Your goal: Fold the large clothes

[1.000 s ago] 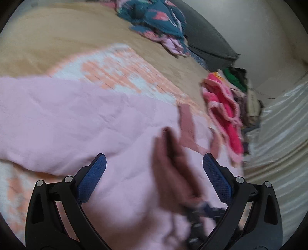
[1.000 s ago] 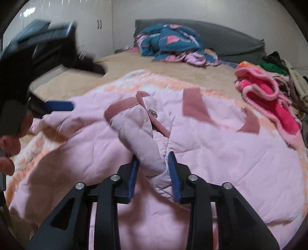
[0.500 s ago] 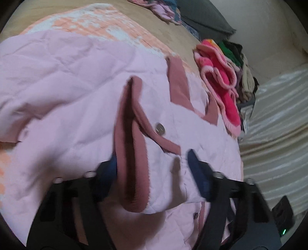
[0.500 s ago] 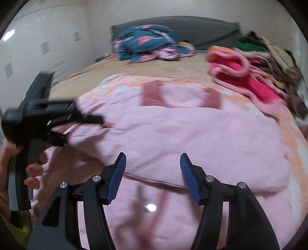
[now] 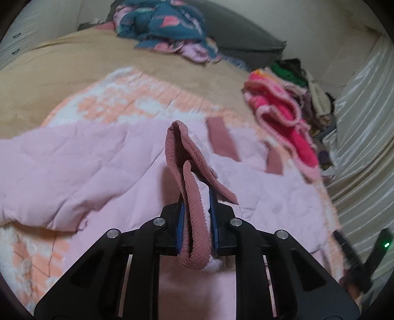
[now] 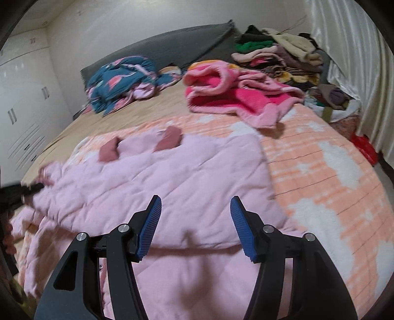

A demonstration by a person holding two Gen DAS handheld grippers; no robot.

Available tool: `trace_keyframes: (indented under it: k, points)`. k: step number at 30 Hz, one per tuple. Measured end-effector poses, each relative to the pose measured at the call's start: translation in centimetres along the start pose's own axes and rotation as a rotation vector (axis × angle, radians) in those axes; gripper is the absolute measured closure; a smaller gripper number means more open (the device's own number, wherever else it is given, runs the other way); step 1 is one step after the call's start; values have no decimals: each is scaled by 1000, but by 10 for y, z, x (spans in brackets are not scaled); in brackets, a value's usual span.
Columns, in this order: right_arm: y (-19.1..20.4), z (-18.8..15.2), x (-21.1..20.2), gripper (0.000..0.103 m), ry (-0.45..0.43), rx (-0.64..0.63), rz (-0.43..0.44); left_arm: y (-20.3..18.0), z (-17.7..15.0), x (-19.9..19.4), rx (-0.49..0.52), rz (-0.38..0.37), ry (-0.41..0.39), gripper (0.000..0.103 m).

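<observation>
Garment: a pale pink quilted jacket (image 6: 187,177) lies spread across the bed (image 5: 49,81), on an orange-and-white blanket (image 6: 320,172), with two dusty-rose tabs (image 6: 170,137) showing at its far edge.
Handover: a second ago the right tongs were pinched on a bunched sleeve end and the left tongs stood apart above the jacket; now the ribbed dusty-rose cuff (image 5: 194,204) sits between the left tongs.
Left tongs: the left tongs (image 5: 197,221) are clamped on the ribbed cuff, whose loop stands up in front of the blue pads and hangs below them; a metal snap (image 5: 214,174) shows just beside the rib.
Right tongs: the right tongs (image 6: 195,226) now stand well apart with nothing between the pads, hovering over the near part of the jacket body.
What changed: the sleeve has passed from right to left within the last second, and half a second ago the left tongs were only closing round it.
Meaning for the task: the sleeve looks ready to be carried across the body for a fold, and the freed right tongs can probably take a hem or the other sleeve.
Progress: early, judging by the jacket lying mostly unfolded.
Risk: the thick rib may slip if pulled hard.
Surroundings: a bright pink fleece garment (image 6: 229,96), a blue patterned bundle (image 5: 162,22) and a pile of clothes (image 6: 278,54) lie farther up the bed.
</observation>
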State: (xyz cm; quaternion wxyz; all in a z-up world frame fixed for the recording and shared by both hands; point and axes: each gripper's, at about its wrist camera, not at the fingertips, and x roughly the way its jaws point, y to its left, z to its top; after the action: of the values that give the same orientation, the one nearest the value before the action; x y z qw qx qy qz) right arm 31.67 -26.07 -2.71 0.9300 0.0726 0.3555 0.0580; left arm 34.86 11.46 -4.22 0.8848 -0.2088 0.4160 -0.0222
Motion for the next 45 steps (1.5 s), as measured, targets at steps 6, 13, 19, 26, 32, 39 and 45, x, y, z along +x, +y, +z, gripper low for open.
trace_keyframes:
  k: [6,13,19,26,32,39,45]
  points:
    - [0,9,21,46,37,-35,-37,15,-17,35,26,113,81,90]
    - [3,6,67,42,173,-78,-79,13,-20,36,82,158,91,84]
    - [-12,-9,91,39,231,-53,-123,11,-24,40,106,185,93,76]
    - [-8,-11,78,24,207,-25,-114,7,-25,33,129,201,88,67]
    - [-1,-14,54,21,168,27,-66,3,-26,15,131,198,67,45]
    - [3,-16,30,5,126,110,-27,1,-24,-9,142,190,26,25]
    - [17,-15,16,5,117,97,-15,4,-21,-26,140,199,-13,10]
